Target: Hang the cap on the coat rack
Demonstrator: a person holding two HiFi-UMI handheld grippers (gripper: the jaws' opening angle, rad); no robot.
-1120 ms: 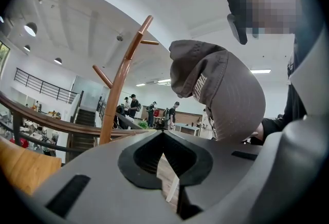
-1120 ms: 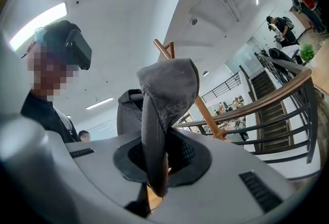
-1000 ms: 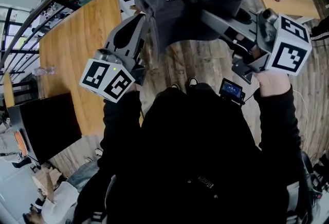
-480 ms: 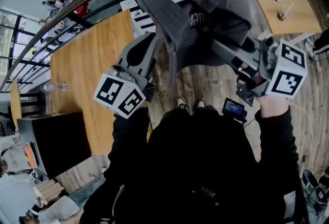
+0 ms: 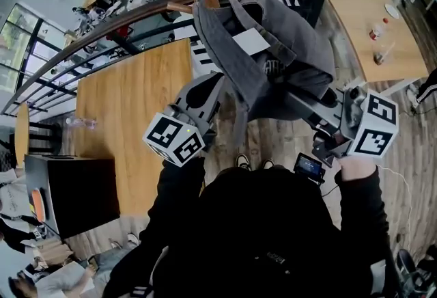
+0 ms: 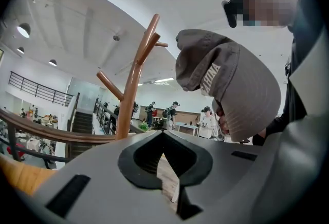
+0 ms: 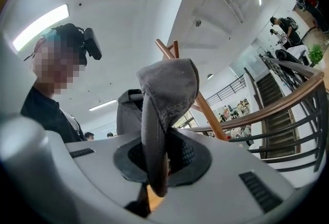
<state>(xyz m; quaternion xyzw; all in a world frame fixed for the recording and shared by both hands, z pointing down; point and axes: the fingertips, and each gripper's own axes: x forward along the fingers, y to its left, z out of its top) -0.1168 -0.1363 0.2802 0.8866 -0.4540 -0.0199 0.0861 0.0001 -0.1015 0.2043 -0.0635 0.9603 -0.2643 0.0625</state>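
Cap and both grippers now sit lower in the head view than a second ago, and the coat rack top has come into view above them. Cap is held up in the air just short of the rack pegs, past the wooden table's right edge. Its long axis runs brim to back strap, with the brim toward the right gripper, the strap toward the rack and the hollow side facing the head camera. Right jaws are clamped on the brim, edge-on. Left gripper is pressed closed with nothing in it, just beside the cap.
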